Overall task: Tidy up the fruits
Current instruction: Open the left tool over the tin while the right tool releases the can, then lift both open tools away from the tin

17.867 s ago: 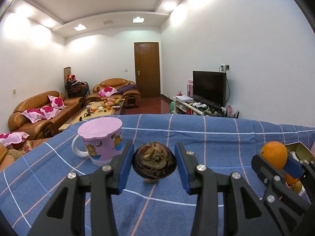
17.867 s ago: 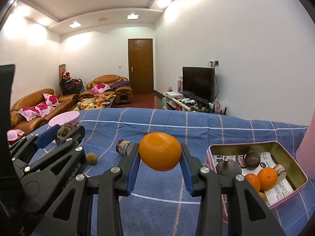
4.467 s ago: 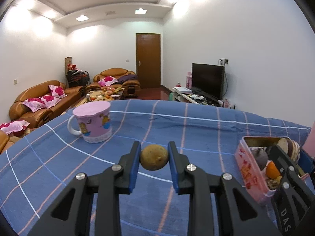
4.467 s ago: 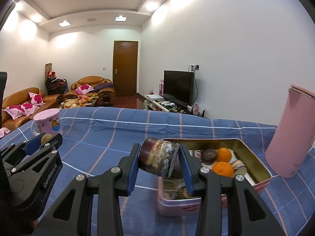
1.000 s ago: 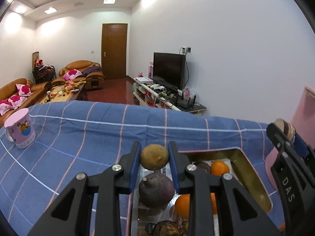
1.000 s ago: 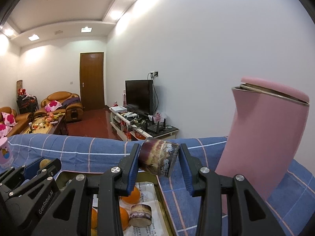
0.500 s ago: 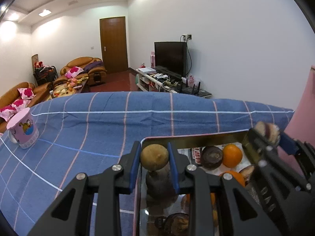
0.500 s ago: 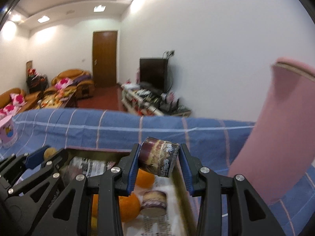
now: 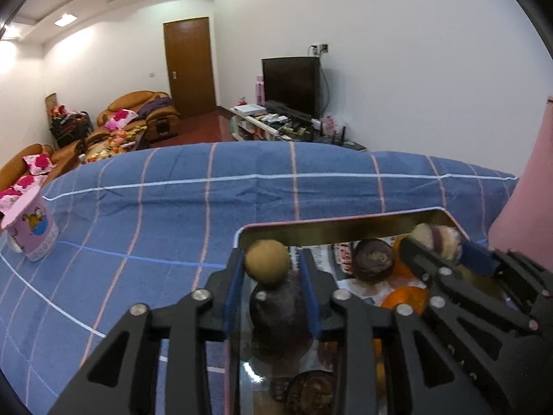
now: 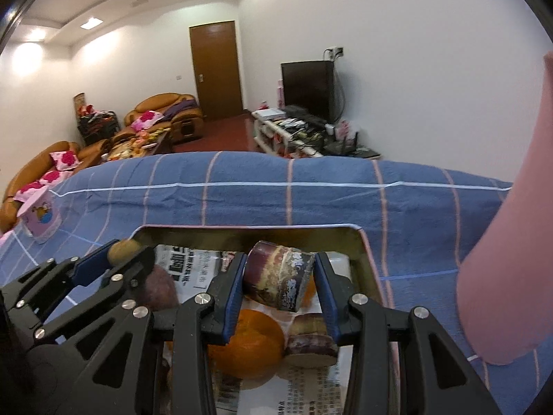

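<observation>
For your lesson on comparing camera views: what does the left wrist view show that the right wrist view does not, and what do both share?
Only the left wrist view shows the small round brown fruit head-on between the left gripper pads, and a dark round fruit behind it. Only the right wrist view shows the sugarcane piece side-on in the right gripper, above a second cut piece on newspaper. Both show the metal tin, an orange, the blue checked cloth and the pink mug.
</observation>
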Demonstrator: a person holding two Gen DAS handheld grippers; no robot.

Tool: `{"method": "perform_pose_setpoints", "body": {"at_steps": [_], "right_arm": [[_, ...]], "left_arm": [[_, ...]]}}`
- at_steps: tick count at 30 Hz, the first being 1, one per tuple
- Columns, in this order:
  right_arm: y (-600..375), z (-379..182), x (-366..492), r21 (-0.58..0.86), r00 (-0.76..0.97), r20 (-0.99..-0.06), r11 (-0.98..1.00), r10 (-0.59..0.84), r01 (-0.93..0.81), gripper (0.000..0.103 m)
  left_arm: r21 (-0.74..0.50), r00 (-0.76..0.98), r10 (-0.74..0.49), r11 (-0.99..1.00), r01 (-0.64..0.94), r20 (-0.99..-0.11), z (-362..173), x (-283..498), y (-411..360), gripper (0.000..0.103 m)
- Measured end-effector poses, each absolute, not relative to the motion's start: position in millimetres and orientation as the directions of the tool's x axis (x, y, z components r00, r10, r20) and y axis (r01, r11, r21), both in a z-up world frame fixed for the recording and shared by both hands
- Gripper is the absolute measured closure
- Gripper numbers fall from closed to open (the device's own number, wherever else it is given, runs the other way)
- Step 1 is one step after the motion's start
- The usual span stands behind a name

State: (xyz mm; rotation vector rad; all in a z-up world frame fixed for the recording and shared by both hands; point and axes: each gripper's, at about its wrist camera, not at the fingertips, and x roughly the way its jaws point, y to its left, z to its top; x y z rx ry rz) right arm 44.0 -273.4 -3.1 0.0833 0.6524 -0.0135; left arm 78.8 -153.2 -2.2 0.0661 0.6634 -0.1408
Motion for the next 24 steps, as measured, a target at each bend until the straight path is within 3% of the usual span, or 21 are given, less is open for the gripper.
{"method": "perform_pose_setpoints", "body": {"at_steps": [4,7,9,13,16,18,20,22,24], "right_arm": [[-280.1,-9.6,47.5,0.152,0.768,-0.637,0.988,0.074,0.032,0.061],[-285.9,-7.5,42.5,0.179,0.772,-0.629,0.983,0.085,0.037,0.061],[-291.6,-5.8,40.2,0.228,0.780,-0.614,0.973,0.120,0.029,0.061],[-302.1,-3.9,33.4,0.315,0.795,-0.581,0.949,0.174,0.023,0.058],[-303.8,-0.7,23.5,0.314,0.816,-0.556,0.949,0.155,0.034,0.053],[-303.5,5.2,13.5,0.309,0.846,-0.516,0.950,0.132,0.040,0.051],[-300.7,12.5,-0.8,0.273,0.892,-0.447,0.960,0.071,0.060,0.031],[-292.4,21.1,-21.9,0.202,0.943,-0.330,0.974,-0.034,0.106,0.023],[-285.3,29.1,-35.8,0.144,0.961,-0.255,0.979,-0.105,0.145,0.022]], "left_arm": [[0.025,0.783,-0.108,0.987,0.156,-0.612,-1.2,75.4,-155.2,0.064],[0.021,0.797,-0.102,0.990,0.142,-0.595,2.7,69.6,-152.2,0.053],[0.028,0.812,-0.068,0.994,0.104,-0.580,6.9,66.2,-149.0,0.037],[0.054,0.846,-0.042,0.995,0.083,-0.532,12.3,58.8,-142.4,0.021],[0.043,0.866,-0.017,0.998,0.044,-0.500,14.8,54.7,-133.7,0.004],[0.019,0.885,-0.034,0.999,0.049,-0.464,16.4,48.2,-126.9,0.000],[0.021,0.900,-0.040,0.998,0.055,-0.435,17.7,41.8,-123.3,0.000],[0.050,0.915,-0.028,0.997,0.052,-0.402,20.0,34.0,-122.8,0.000],[0.065,0.926,-0.027,0.996,0.055,-0.377,22.0,27.4,-121.4,0.000]]}}
